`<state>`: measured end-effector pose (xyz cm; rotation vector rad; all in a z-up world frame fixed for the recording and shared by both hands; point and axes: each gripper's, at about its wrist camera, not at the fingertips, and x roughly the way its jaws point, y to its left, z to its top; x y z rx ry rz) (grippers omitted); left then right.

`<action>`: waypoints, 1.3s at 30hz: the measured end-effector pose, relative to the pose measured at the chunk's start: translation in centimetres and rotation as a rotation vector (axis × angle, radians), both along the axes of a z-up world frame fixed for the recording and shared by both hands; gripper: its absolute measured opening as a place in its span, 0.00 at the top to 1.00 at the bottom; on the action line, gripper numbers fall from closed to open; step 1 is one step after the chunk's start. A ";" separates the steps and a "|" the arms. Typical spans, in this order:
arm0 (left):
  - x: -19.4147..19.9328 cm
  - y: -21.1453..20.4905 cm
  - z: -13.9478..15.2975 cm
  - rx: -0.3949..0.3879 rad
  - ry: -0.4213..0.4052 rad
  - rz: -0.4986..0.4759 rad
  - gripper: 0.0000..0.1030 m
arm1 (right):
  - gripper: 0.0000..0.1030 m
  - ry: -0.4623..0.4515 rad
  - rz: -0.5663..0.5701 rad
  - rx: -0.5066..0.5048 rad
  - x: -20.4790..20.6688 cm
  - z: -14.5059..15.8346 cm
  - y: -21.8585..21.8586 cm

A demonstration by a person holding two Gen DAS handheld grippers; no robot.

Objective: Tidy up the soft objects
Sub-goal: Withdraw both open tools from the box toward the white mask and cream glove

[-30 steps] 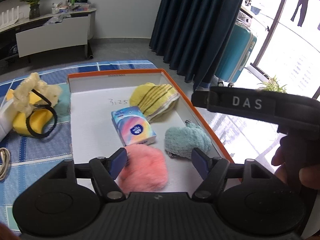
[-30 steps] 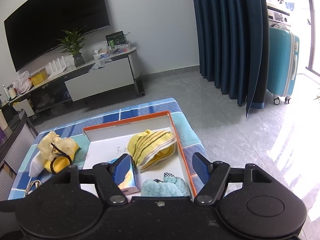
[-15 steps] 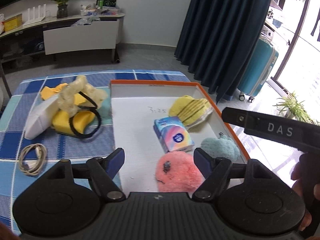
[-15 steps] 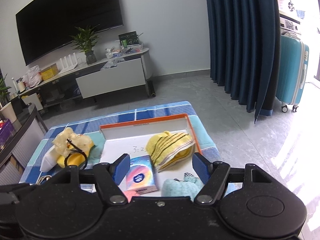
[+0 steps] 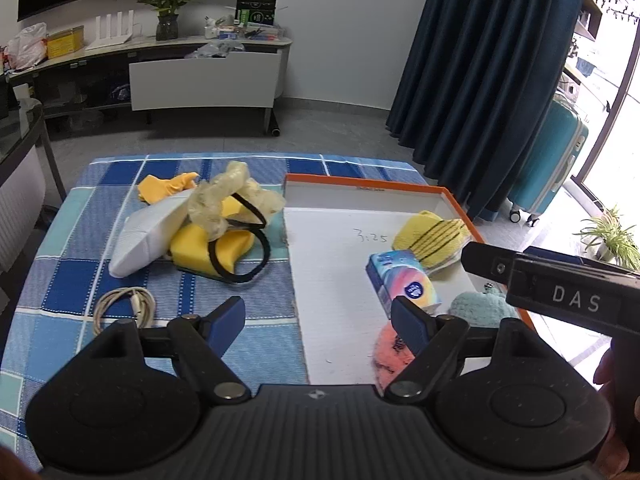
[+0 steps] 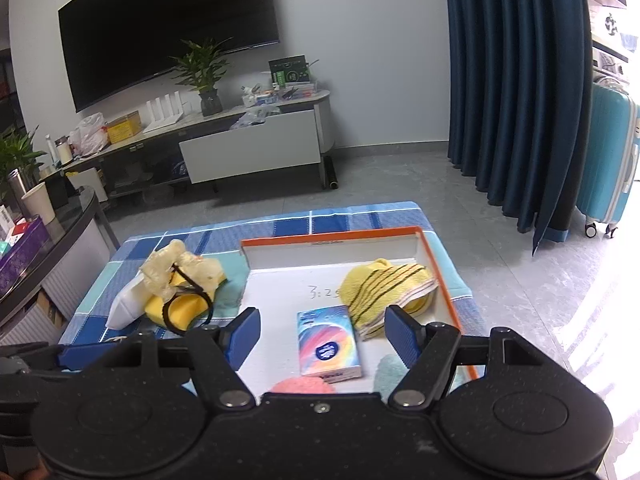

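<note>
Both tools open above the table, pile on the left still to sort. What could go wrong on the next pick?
The black hair band loops around the yellow sponge under the cream scrunchie, so lifting one may drag the others. The coiled cable lies close by and could snag the left tool.

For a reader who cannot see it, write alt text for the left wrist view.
An open left gripper hovers over a checked cloth and an orange-rimmed tray holding tissues, a yellow cloth and plush items; a pile with a sponge lies left.
</note>
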<state>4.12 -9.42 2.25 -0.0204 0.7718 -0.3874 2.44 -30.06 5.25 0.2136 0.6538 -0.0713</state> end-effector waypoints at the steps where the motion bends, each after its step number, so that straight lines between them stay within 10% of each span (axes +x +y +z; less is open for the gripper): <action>1: 0.0 0.3 0.0 0.000 -0.001 0.006 0.21 | 0.21 0.001 0.006 -0.001 0.1 -0.1 0.3; 39: -0.2 9.8 -1.6 0.021 0.017 0.183 0.21 | 0.21 0.062 0.220 -0.005 2.1 -1.9 8.9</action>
